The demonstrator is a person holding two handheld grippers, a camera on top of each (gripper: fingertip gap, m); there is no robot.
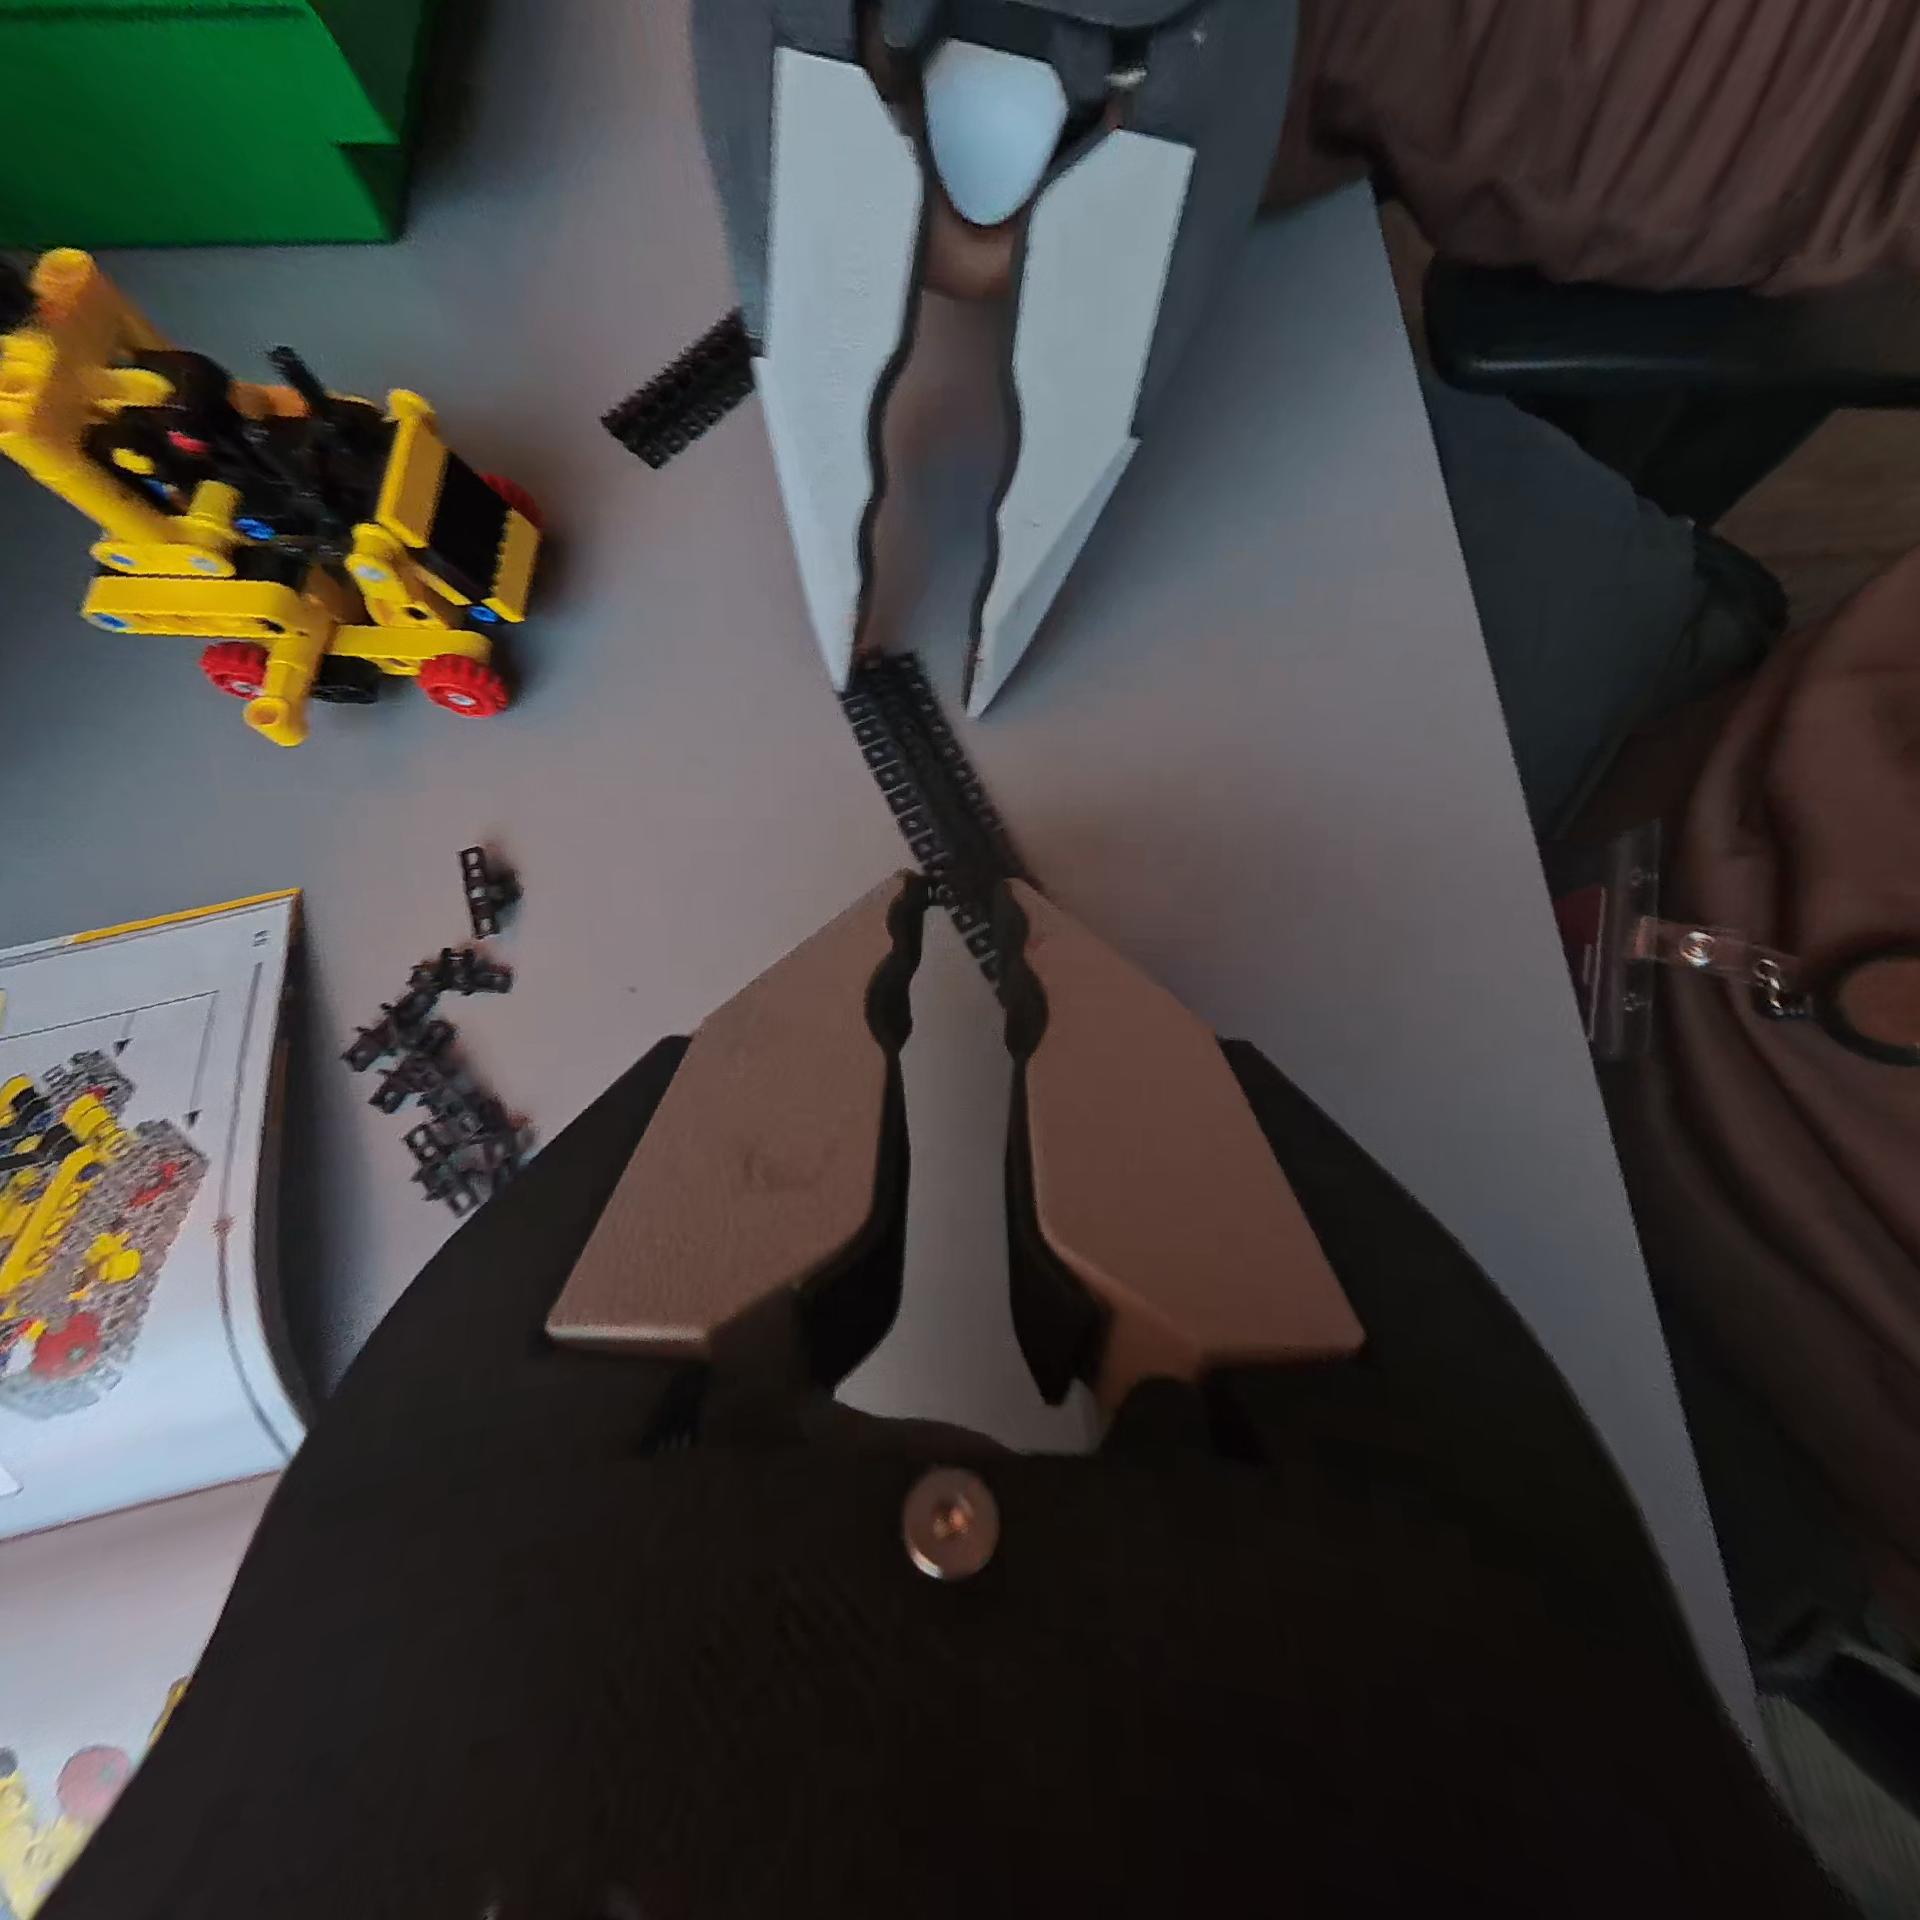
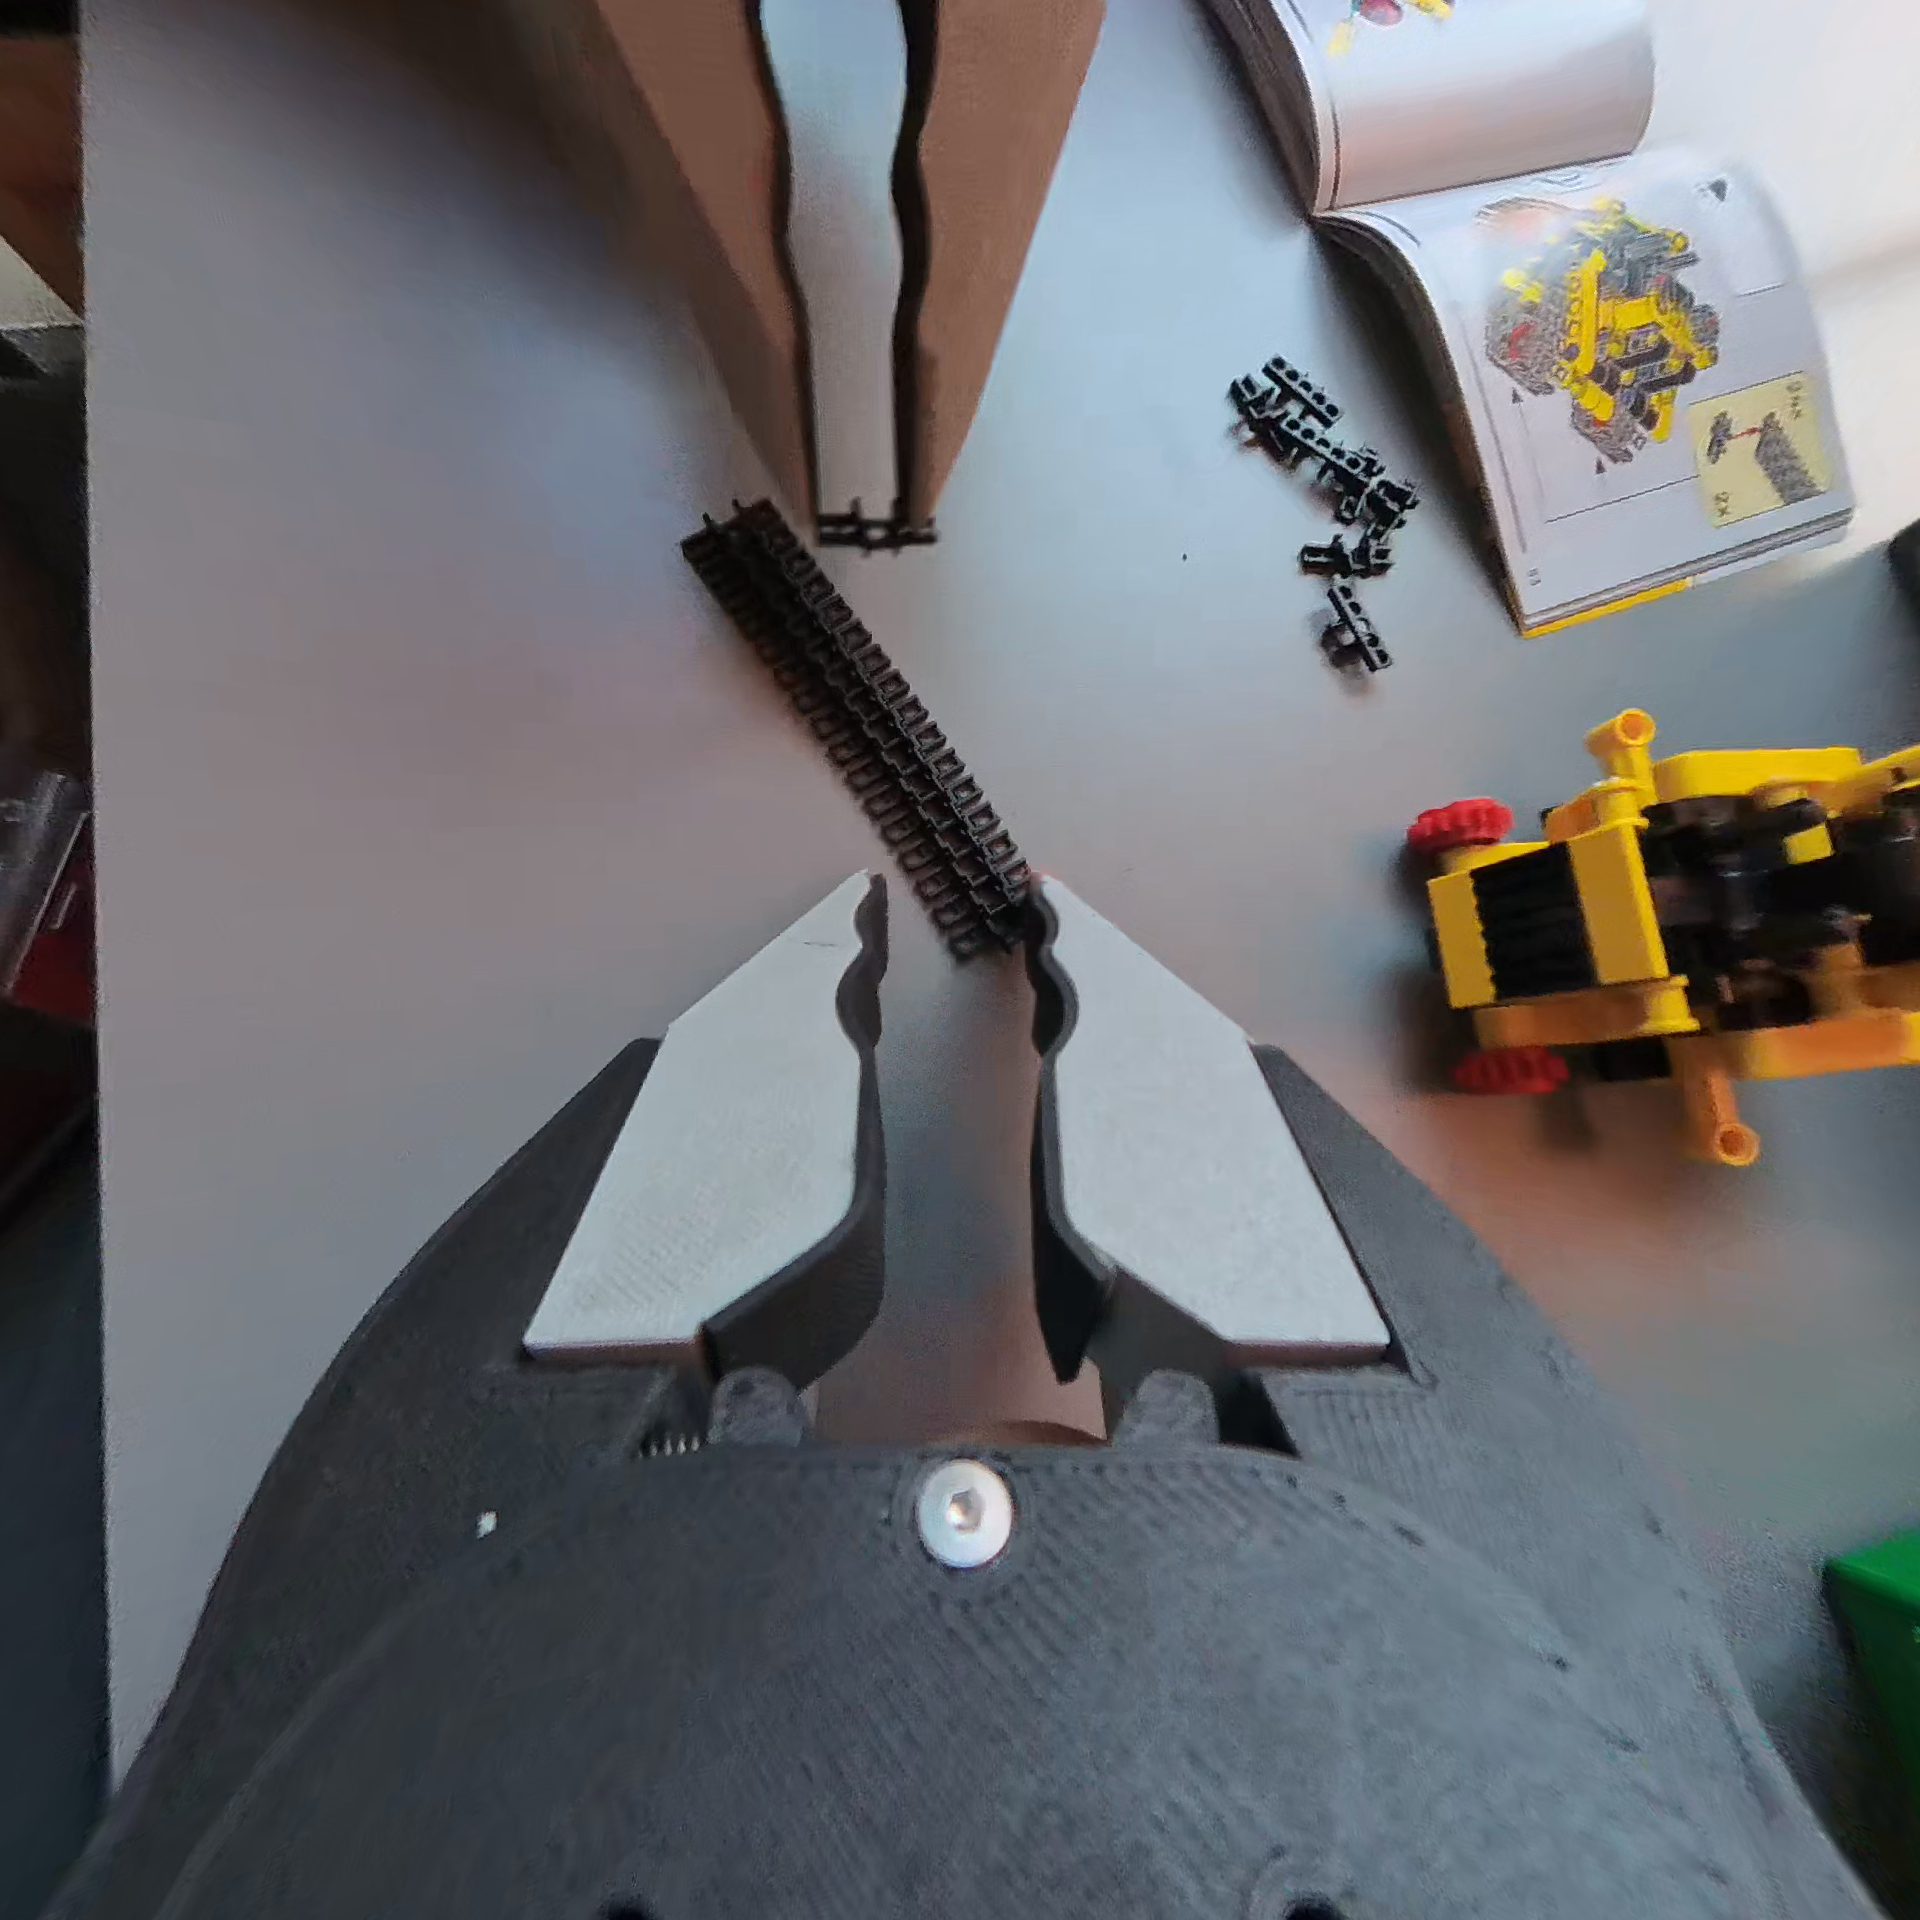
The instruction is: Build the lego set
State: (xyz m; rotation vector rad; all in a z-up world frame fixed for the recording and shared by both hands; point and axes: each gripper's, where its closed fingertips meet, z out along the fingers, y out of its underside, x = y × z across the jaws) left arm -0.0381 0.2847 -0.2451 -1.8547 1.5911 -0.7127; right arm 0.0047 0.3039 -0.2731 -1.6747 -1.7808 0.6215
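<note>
A long black track strip (image 2: 862, 717) lies slantwise on the grey table (image 2: 416, 623) between the two grippers; it also shows in the left wrist view (image 1: 925, 769). My left gripper (image 1: 961, 894), with brown fingers, is shut on a single black track link (image 2: 873, 537), held at the strip's far end in the right wrist view. My right gripper (image 2: 961, 888), with grey fingers, is open. Its right fingertip (image 2: 1039, 904) touches the strip's near end. The yellow and black bulldozer model (image 1: 301, 520) stands to the side.
Several loose black track links (image 1: 436, 1070) lie beside an open instruction booklet (image 1: 135, 1195). A short track piece (image 1: 681, 390) lies past the model. A green box (image 1: 197, 114) stands at the corner. A person in a brown shirt (image 1: 1787, 1039) sits at the table's curved edge (image 1: 1507, 727). Tip to tip, the grippers are about 6 cm apart.
</note>
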